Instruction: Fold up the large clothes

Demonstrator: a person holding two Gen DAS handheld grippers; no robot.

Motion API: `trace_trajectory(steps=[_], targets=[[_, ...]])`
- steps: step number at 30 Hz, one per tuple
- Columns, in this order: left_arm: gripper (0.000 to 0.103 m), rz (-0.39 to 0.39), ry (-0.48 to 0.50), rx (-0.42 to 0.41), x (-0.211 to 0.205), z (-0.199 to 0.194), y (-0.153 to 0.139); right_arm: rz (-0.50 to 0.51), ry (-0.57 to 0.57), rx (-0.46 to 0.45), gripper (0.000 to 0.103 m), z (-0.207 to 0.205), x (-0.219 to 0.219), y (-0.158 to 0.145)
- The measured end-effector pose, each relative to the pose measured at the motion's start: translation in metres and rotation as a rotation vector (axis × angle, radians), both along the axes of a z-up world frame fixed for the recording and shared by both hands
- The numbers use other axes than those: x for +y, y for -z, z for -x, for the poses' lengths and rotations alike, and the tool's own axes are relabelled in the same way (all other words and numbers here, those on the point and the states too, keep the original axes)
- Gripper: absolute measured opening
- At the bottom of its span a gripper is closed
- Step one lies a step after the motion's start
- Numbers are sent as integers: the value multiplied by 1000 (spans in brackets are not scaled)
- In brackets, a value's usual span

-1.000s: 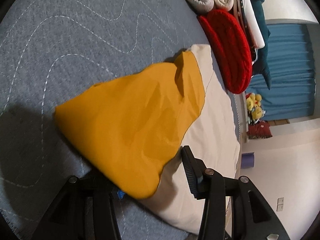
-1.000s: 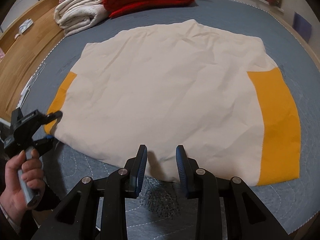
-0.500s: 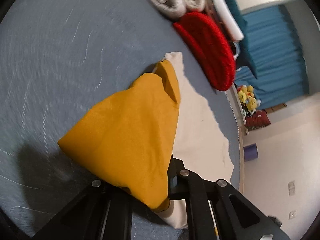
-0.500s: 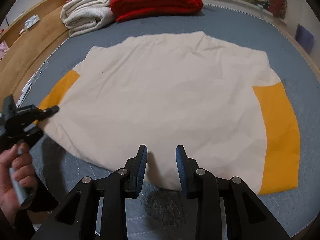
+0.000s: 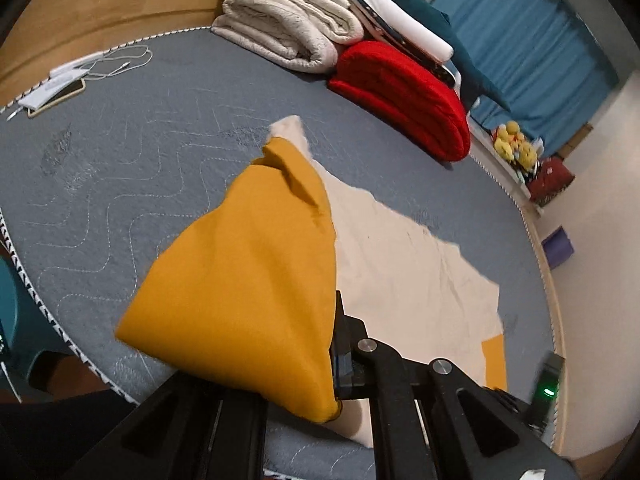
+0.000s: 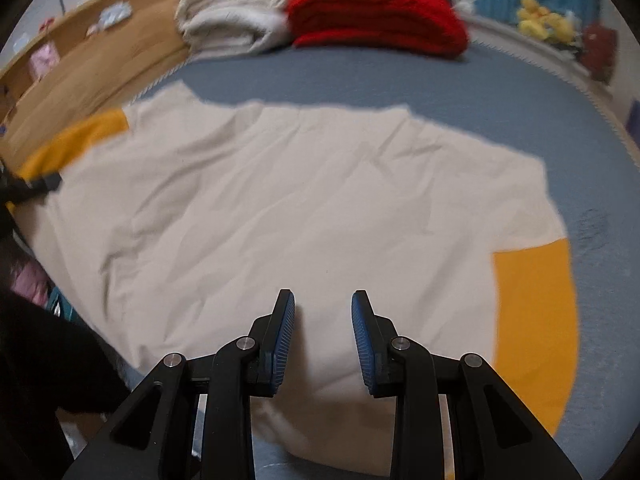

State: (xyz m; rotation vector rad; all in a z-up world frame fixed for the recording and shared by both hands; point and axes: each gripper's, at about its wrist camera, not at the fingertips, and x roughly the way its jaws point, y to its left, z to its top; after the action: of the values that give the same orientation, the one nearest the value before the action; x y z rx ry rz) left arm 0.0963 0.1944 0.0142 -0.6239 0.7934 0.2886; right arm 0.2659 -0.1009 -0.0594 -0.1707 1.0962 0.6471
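Observation:
A large cream shirt (image 6: 300,208) with orange sleeves lies spread flat on the grey quilted mattress (image 6: 400,76). My left gripper (image 5: 332,368) is shut on the edge of one orange sleeve (image 5: 248,280) and holds it up off the mattress, so the cloth drapes over the jaws. In the right wrist view this gripper (image 6: 54,182) shows at the far left, at that sleeve (image 6: 76,140). My right gripper (image 6: 323,308) hovers open over the shirt's near part with nothing between its blue pads. The other orange sleeve (image 6: 536,320) lies flat at the right.
Folded cream blankets (image 5: 288,28) and a folded red knit (image 5: 404,92) are stacked at the mattress's far edge. A phone with a white cable (image 5: 60,88) lies near the left edge. Plush toys (image 5: 514,148) and a blue curtain (image 5: 520,28) stand beyond.
The left gripper shut on the orange sleeve, then rose and rolled with it. The right gripper moved forward over the shirt's near edge, its jaws unchanged.

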Motion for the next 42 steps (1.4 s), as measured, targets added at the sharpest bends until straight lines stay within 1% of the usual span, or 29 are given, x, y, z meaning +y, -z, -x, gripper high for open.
trace_trajectory(steps=[2, 3, 4, 6, 8, 10, 13, 17, 20, 25, 27, 30, 31, 33, 35, 36, 37, 38, 39, 40, 41, 42], targets=[[7, -29, 8, 12, -13, 1, 3, 68, -21, 35, 31, 2, 10, 22], [7, -50, 14, 10, -21, 1, 2, 86, -21, 48, 31, 2, 12, 30], [7, -73, 23, 3, -28, 0, -2, 89, -16, 66, 31, 0, 11, 36], [7, -113, 46, -9, -39, 0, -11, 72, 5, 85, 31, -4, 7, 37], [7, -150, 74, -17, -52, -5, -20, 40, 23, 91, 31, -7, 0, 29], [7, -191, 112, -23, -70, -11, -27, 17, 34, 72, 31, -9, -10, 18], [7, -224, 159, -33, -94, -20, -34, -3, 58, 48, 31, -7, -27, 7], [7, -259, 242, -48, -139, -36, -41, -31, 99, 20, 31, -1, -54, -10], [7, -272, 303, -55, -173, -49, -44, -56, 141, -4, 31, -1, -84, -24], [6, -298, 420, -62, -238, -73, -43, -83, 287, -69, 31, -7, -157, -50], [6, -301, 466, -60, -265, -81, -39, -99, 359, -75, 32, -11, -187, -56], [6, -310, 556, -36, -315, -95, -24, -121, 466, -76, 32, -16, -228, -60], [6, -318, 603, -22, -338, -100, -14, -123, 506, -76, 32, -17, -243, -61], [6, -317, 678, 5, -372, -105, 5, -127, 569, -73, 32, -22, -263, -59], [8, -322, 776, 61, -406, -111, 32, -136, 619, -64, 32, -22, -282, -58], [10, -317, 821, 98, -420, -115, 49, -143, 640, -58, 32, -23, -290, -58], [14, -315, 848, 123, -427, -117, 59, -151, 658, -51, 32, -23, -296, -57], [16, -326, 884, 147, -434, -117, 70, -161, 672, -45, 32, -24, -301, -57], [21, -349, 910, 154, -437, -116, 75, -170, 682, -38, 33, -24, -306, -57], [27, -348, 932, 145, -435, -112, 73, -181, 689, -32, 34, -24, -310, -56], [30, -321, 947, 132, -430, -108, 67, -194, 692, -26, 36, -24, -312, -57], [36, -274, 964, 111, -421, -105, 59, -210, 691, -18, 39, -23, -312, -57]])
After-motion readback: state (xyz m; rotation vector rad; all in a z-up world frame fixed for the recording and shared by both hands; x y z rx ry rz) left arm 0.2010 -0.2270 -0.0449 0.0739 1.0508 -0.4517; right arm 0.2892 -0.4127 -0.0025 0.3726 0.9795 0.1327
